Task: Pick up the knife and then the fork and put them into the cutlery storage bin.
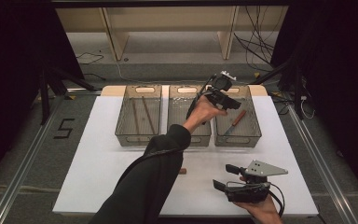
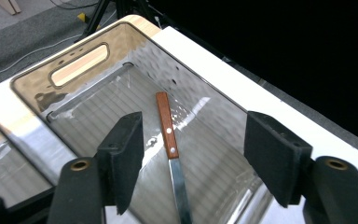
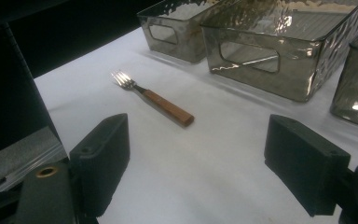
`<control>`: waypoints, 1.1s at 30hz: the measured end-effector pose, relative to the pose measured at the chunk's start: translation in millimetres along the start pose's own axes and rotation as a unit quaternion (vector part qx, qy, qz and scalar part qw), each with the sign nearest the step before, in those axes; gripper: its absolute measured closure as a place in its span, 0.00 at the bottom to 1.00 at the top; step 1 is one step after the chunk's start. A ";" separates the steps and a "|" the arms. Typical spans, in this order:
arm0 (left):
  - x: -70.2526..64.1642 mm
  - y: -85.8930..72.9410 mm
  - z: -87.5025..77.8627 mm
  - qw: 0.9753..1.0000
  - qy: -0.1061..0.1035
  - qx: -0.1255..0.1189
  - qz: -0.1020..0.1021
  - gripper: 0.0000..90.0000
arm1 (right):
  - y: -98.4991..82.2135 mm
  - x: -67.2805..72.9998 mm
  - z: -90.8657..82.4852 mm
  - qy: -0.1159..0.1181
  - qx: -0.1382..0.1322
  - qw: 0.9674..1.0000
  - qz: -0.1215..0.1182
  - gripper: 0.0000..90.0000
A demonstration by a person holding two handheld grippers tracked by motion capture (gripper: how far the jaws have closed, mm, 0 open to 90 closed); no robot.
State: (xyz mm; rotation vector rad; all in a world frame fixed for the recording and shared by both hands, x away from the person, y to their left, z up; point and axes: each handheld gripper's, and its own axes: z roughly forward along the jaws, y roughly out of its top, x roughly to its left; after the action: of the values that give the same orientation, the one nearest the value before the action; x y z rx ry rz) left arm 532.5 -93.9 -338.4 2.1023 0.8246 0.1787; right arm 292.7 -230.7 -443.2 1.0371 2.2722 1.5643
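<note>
Right gripper [image 1: 224, 178] sits closest to the camera at the table's near edge, jaws spread with nothing between them, parked over bare white table [image 1: 98, 163]. From its own view a fork [image 3: 154, 99] with a wooden handle lies flat on the table ahead of the jaws, well apart from them, tines pointing away toward the bins. My left arm reaches across to the far right, with the left gripper [image 1: 233, 103] hovering over the right bin [image 1: 256, 126] of three clear bins in a row. Its jaws are released and stand wide, nothing clamped. Knife [image 2: 170, 149] with a wooden handle lies flat on the ribbed floor of that bin, below and between the pads but not touching them, handle toward the bin's far handle cut-out, blade toward me. Middle bin [image 1: 179, 100] can't tell contents. Left bin [image 1: 121, 121] holds two thin sticks [image 1: 142, 114] lying lengthwise.
</note>
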 end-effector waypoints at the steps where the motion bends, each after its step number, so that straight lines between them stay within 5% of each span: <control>1: 0.4 -1.2 -4.6 1.000 -0.001 -0.002 0.002 0.39 | 0.0 -0.1 0.0 -0.001 0.000 1.000 0.000 0.26; 20: 16.6 -54.4 -94.0 0.999 -0.011 0.005 0.041 0.27 | -0.2 -0.9 1.1 -0.006 0.001 1.000 0.003 0.26; 33: 22.2 -110.8 -123.8 0.998 -0.002 0.028 0.061 0.26 | -0.2 -0.7 1.3 -0.006 0.001 1.000 0.004 0.26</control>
State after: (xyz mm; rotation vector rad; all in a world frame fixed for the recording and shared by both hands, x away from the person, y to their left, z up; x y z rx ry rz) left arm 445.6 49.0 -348.2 2.2070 0.7067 0.2175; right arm 293.8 -230.2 -444.0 1.0553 2.2655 1.5543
